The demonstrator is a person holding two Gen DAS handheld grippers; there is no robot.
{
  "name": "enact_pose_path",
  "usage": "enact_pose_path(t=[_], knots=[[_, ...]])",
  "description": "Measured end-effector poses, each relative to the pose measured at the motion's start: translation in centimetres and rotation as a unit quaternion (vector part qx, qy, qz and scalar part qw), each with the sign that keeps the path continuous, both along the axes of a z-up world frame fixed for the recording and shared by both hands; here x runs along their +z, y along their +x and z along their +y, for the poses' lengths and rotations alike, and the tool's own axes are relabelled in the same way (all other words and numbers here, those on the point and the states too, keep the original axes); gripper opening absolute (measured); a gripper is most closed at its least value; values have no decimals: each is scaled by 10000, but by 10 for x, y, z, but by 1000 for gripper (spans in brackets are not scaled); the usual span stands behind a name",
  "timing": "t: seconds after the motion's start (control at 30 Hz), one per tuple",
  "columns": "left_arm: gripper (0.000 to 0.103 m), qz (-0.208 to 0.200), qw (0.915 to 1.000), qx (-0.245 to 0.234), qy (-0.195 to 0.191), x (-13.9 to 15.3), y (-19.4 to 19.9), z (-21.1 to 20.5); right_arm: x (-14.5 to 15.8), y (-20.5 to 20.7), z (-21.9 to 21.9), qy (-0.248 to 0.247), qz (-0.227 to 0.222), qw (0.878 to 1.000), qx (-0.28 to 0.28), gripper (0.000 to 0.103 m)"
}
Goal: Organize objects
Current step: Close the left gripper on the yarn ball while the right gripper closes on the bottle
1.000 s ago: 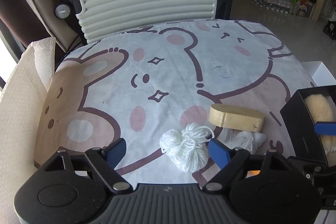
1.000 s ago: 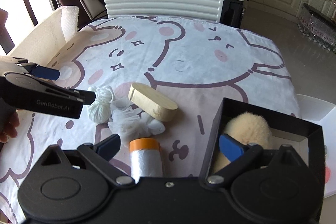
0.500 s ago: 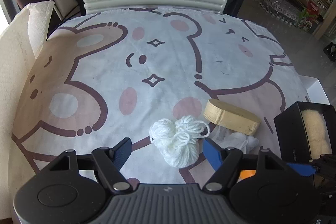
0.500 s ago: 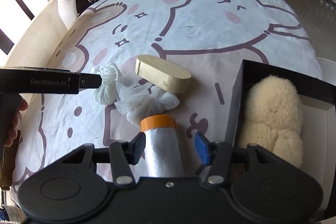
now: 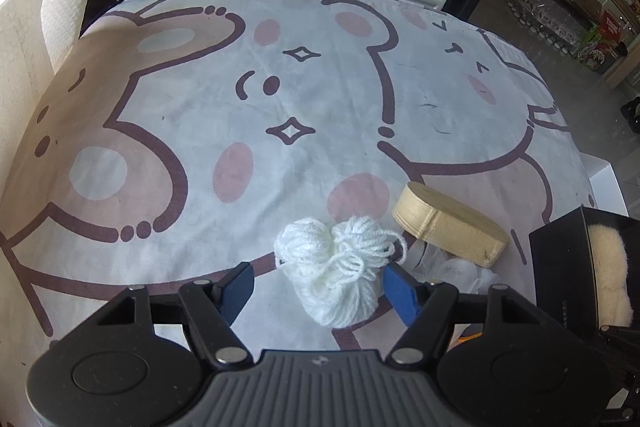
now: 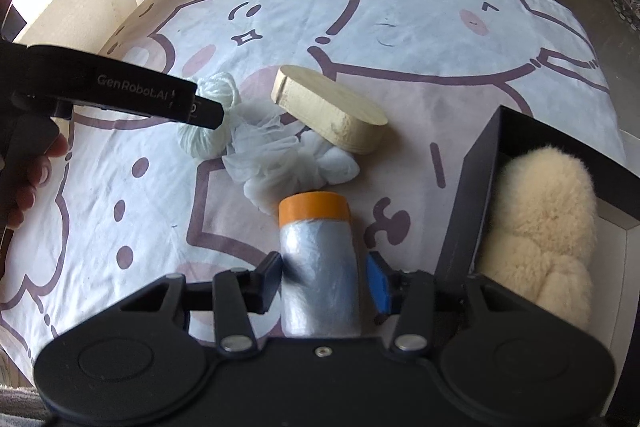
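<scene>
Step in hand: you are reaching with both tools at once; by my reading each is lining up on 1 loose item for the black box point(image 6: 472, 195).
Left gripper point(image 5: 320, 285): jaws spread wide, holding nothing; the white yarn bundle point(image 5: 340, 275) lies on the tablecloth point(image 5: 200, 107) between the 2 blue pads, nearer the right one, contact not clear.
Right gripper point(image 6: 326, 279): jaws parted on either side of the orange-capped roll of plastic film point(image 6: 318, 263); the left pad looks to be touching the roll, the right pad stands just off it, so no firm grip yet.
Task items: yarn, roll, crumpled white mesh point(image 6: 280, 163) and oval wooden block point(image 6: 332, 109) sit clustered near the table's front; the block rests partly on the mesh.
Box: open, on your right, already holding a cream fluffy item point(image 6: 540, 227).
Next move, left: likely centre the yarn, then close gently; it is soft and loose strands may trail.
Next move, right: likely close on the roll, lift, and carry it right over the box wall.
</scene>
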State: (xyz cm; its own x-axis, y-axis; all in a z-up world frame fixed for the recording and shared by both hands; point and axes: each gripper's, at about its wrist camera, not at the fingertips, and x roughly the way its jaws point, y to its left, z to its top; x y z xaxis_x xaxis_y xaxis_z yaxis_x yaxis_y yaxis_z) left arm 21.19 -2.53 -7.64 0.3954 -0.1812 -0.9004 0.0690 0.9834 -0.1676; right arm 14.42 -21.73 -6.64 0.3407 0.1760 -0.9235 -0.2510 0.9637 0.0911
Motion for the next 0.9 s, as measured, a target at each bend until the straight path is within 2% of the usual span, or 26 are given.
enact_pose_path(t=[0.13, 0.3, 0.6, 0.7, 0.73, 0.9], knots=[[65, 184, 9996, 164, -96, -8, 5, 0, -2, 0, 9, -204, -21, 9994, 267, 41], [64, 356, 9983, 401, -237, -16, 11, 0, -6, -2, 22, -613, -71, 9958, 671, 42], [63, 538, 9963, 659, -104, -21, 17, -6, -14, 1, 24, -681, 26, 9946, 788, 43], [55, 520, 9965, 655, 11, -20, 18, -9, -15, 2, 24, -663, 48, 9945, 812, 43], [48, 504, 9968, 626, 37, -19, 18, -10, -15, 2, 24, -659, 52, 9944, 823, 42], [44, 459, 9981, 405, 114, -17, 15, -12, -13, 3, 24, -507, 77, 9956, 784, 42]])
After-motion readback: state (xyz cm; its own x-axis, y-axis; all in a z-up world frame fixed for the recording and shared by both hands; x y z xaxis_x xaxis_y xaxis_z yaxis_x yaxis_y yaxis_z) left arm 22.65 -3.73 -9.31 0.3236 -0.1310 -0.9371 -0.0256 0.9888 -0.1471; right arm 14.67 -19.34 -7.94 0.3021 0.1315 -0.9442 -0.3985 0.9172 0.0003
